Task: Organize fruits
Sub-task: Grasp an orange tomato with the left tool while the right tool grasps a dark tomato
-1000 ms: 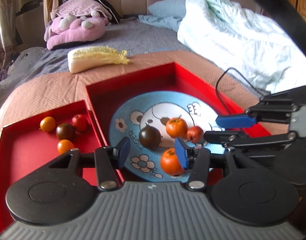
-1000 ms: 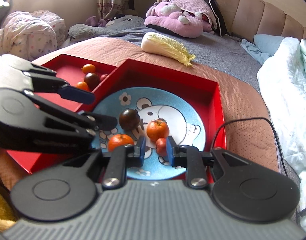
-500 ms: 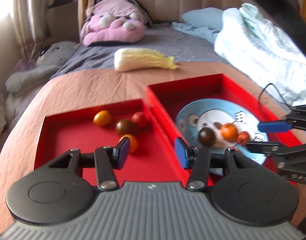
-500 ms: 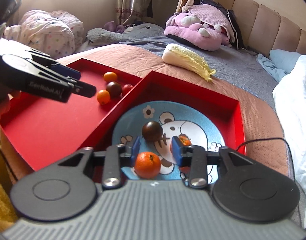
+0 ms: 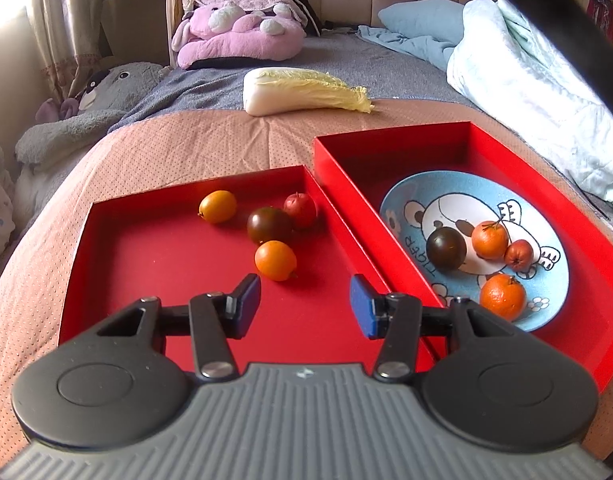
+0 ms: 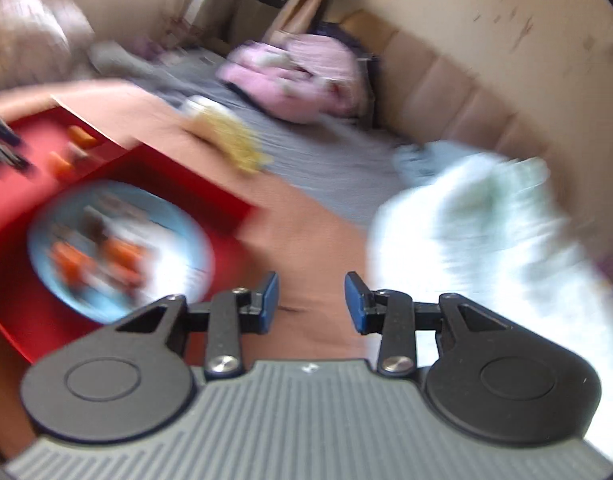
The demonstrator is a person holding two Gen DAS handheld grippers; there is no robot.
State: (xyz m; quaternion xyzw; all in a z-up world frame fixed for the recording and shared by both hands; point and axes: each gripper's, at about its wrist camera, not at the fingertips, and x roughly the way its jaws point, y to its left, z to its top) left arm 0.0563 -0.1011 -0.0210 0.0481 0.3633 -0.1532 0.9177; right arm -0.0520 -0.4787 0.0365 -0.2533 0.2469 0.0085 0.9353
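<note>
Two red trays sit side by side on the bed, and only the left wrist view shows them sharp. Left tray (image 5: 118, 264) holds four fruits near its 1 o'clock corner: a yellow-orange one (image 5: 217, 206), a dark one (image 5: 269, 224), a small red one (image 5: 300, 209) touching the dark one, and an orange one (image 5: 275, 260). Right tray (image 5: 390, 152) holds a blue plate (image 5: 546, 300) with four more: a dark fruit (image 5: 445, 249), two oranges (image 5: 489, 239) (image 5: 501, 296), and a small red fruit (image 5: 518, 254). Left gripper (image 5: 305, 306) hovers over the left tray, jaws spread, nothing between them; the orange one lies just past its left finger at 11 o'clock. Right wrist view is motion-blurred: right gripper (image 6: 311, 302) has just been opening, jaws apart and empty, over the brown bedcover (image 6: 306, 240), plate at 9 o'clock, fruits only smears. A cabbage (image 5: 302, 90) lies at 12 o'clock beyond the trays.
</note>
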